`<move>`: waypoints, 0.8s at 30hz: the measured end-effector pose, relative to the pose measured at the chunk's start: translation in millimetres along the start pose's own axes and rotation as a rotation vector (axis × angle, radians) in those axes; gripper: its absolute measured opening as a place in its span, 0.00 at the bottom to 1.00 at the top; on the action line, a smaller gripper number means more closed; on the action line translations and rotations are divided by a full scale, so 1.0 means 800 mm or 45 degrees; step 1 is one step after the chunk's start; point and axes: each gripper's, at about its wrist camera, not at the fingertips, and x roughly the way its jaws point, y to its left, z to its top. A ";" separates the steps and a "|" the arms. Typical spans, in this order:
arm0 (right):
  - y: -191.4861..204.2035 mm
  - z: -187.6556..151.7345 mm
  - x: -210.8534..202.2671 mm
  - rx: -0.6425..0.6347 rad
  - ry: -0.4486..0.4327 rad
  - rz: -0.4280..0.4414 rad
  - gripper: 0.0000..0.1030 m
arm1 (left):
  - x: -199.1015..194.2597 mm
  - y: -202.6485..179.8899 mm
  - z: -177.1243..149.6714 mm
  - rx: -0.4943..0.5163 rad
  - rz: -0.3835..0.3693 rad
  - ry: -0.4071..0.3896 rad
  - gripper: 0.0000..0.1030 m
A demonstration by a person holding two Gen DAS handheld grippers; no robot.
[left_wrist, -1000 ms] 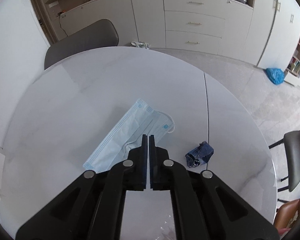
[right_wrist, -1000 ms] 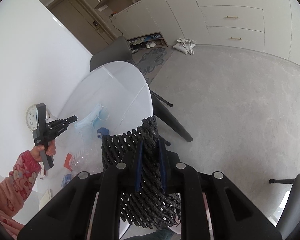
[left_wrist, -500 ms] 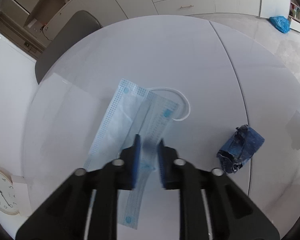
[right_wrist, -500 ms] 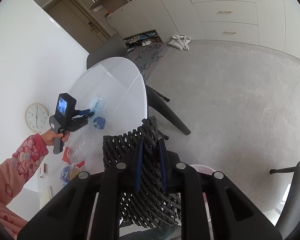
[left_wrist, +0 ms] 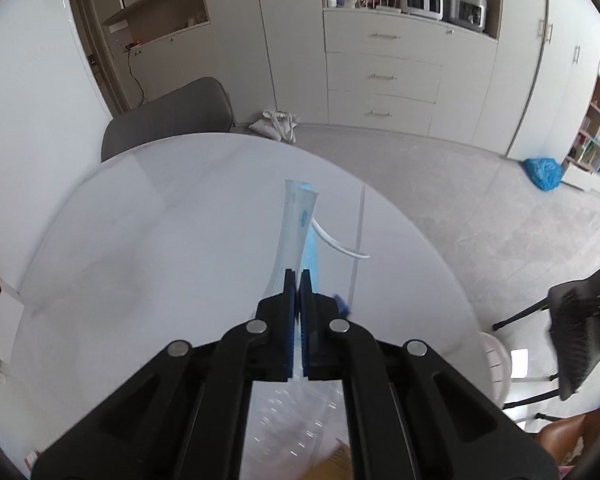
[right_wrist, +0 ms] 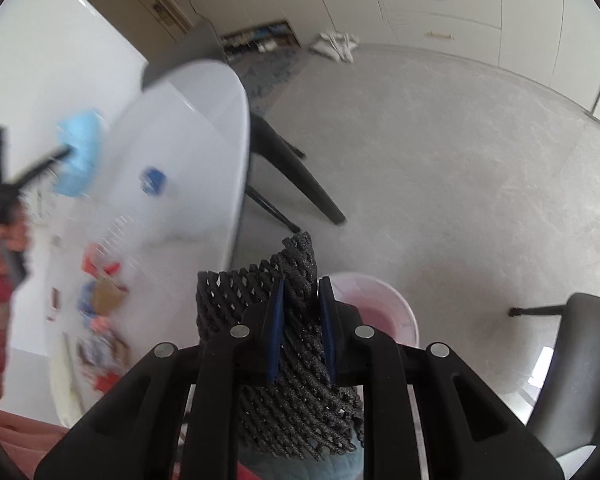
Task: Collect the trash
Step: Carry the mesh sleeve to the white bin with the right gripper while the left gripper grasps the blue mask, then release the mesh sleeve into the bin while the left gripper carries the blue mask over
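Note:
My left gripper (left_wrist: pixel 299 276) is shut on a light blue face mask (left_wrist: pixel 296 224) and holds it lifted above the round white table (left_wrist: pixel 160 240). The mask sticks out edge-on past the fingertips, its white ear loop (left_wrist: pixel 338 244) hanging right. From the right wrist view the mask (right_wrist: pixel 78 156) hangs blurred over the table's left side. My right gripper (right_wrist: pixel 302 292) is shut on a black foam net sleeve (right_wrist: pixel 296 344), held off the table's edge above a pink bin (right_wrist: pixel 376 312) on the floor. A crumpled dark blue wrapper (right_wrist: pixel 153 180) lies on the table.
Several bits of litter (right_wrist: pixel 100 304) and a clear plastic bottle (left_wrist: pixel 296 416) lie near the table's near edge. Grey chairs stand behind the table (left_wrist: pixel 172 112) and at the right (right_wrist: pixel 576 360). A blue bag (left_wrist: pixel 542 172) lies on the floor.
My left gripper closed on the face mask and lifted it off the table. My right gripper with the net sleeve moved over the pink bin.

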 end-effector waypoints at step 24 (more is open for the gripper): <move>-0.124 -0.065 0.024 0.085 0.056 -0.283 0.93 | 0.077 -0.376 -0.141 -0.006 -0.338 0.491 0.02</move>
